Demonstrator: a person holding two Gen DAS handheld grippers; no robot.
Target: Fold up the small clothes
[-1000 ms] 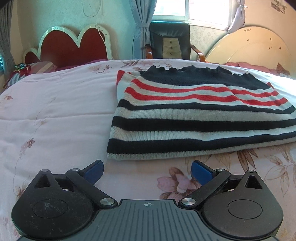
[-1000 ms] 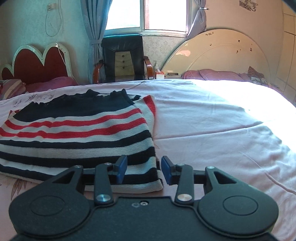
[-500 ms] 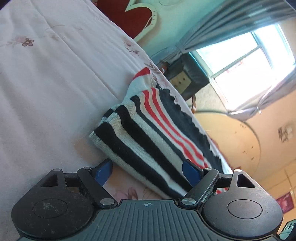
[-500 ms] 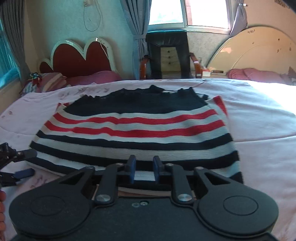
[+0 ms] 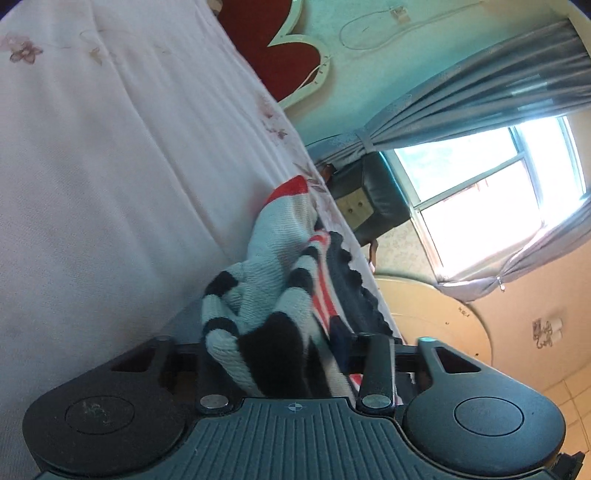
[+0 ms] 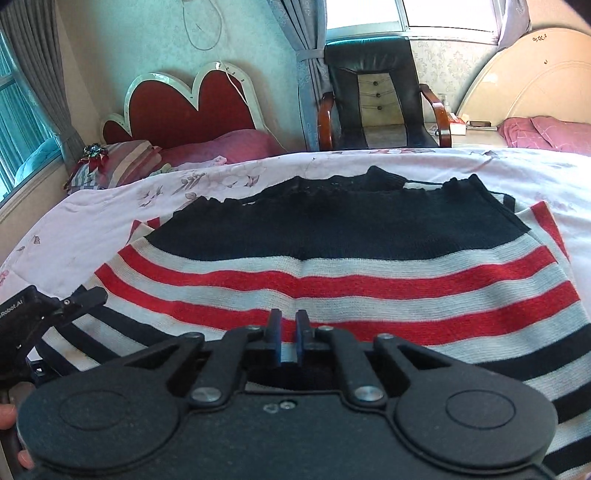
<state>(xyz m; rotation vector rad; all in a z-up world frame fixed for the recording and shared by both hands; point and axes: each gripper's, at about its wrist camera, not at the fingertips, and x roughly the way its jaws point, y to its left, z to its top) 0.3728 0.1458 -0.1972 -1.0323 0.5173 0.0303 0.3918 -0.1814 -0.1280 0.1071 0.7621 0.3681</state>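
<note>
Here's the pale pink floral bedsheet [image 6: 110, 218] spread over a wide bed, sunlight pouring across it, and the striped knit sweater in black, white and red [image 6: 332, 266] lies flat at its middle, black band towards the far edge. Behind the sweater, against a pale green wall, stands a red heart-shaped headboard with a white rim [image 6: 184, 103], a magenta pillow [image 6: 229, 147] tucked at its foot. Right of that headboard sits a black leather armchair with wooden arms [image 6: 376, 96] below a bright window [image 6: 406, 14], grey-blue curtains [image 6: 306, 55] tied back alongside. Further right of the armchair, a cream rounded headboard [image 6: 532, 81] and another pink pillow [image 6: 550, 133].

Down to the right gripper [image 6: 288, 341]: blue-tipped fingers nearly together, just a narrow slit, pinching the sweater's near edge. The left gripper [image 5: 273, 354], its view rolled hard sideways, is clamped on a bunched-up fold of the same sweater [image 5: 266, 295], fabric crammed between the fingers and lifted off the bedsheet [image 5: 92, 166]. In the right wrist view that left gripper [image 6: 44, 314] shows at the sweater's left edge, and white lettering on its body reads "Robot.AI", its start cut off
</note>
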